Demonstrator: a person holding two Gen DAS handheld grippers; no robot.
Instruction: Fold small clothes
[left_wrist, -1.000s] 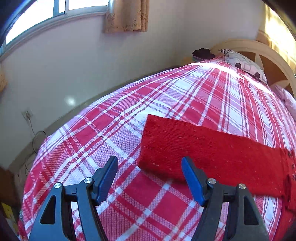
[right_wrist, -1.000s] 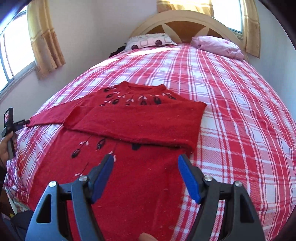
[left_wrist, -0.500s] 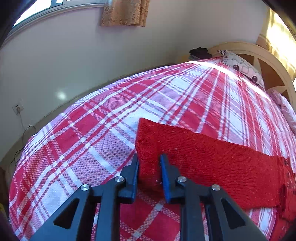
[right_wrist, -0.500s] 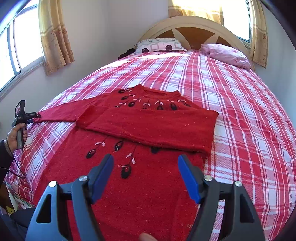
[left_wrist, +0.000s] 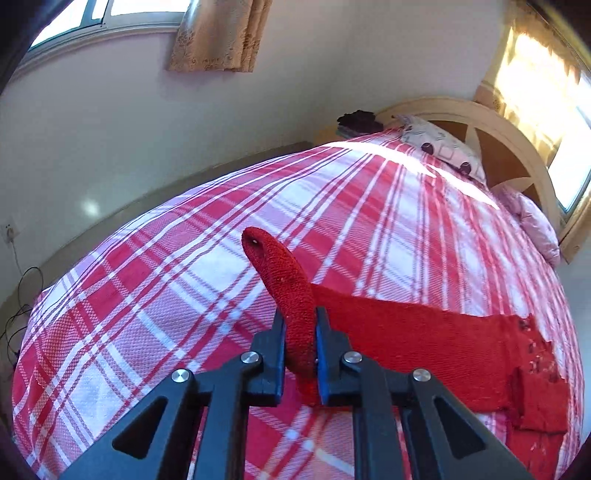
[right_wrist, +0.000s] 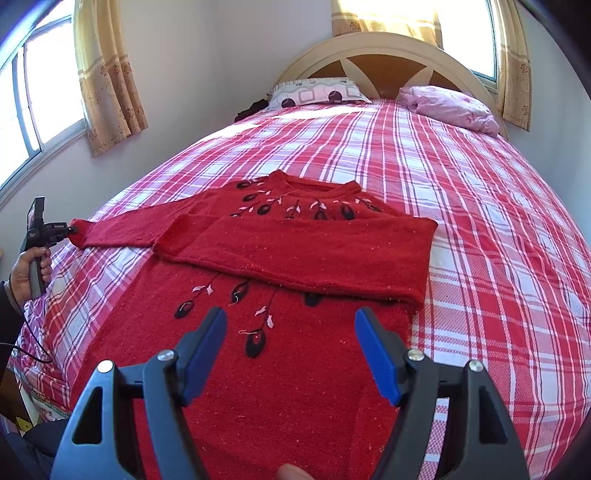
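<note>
Your left gripper (left_wrist: 300, 345) was closing on the red sweater's (right_wrist: 295, 332) sleeve cuff (left_wrist: 280, 280) while your right gripper (right_wrist: 291, 354) hung released above the bed (right_wrist: 480, 221).

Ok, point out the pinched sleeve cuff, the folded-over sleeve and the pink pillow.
sleeve cuff (left_wrist: 291, 295), left wrist view, raised end above the fingers.
folded-over sleeve (right_wrist: 306, 251), right wrist view, its middle across the chest.
pink pillow (right_wrist: 448, 105), right wrist view, its top.
</note>
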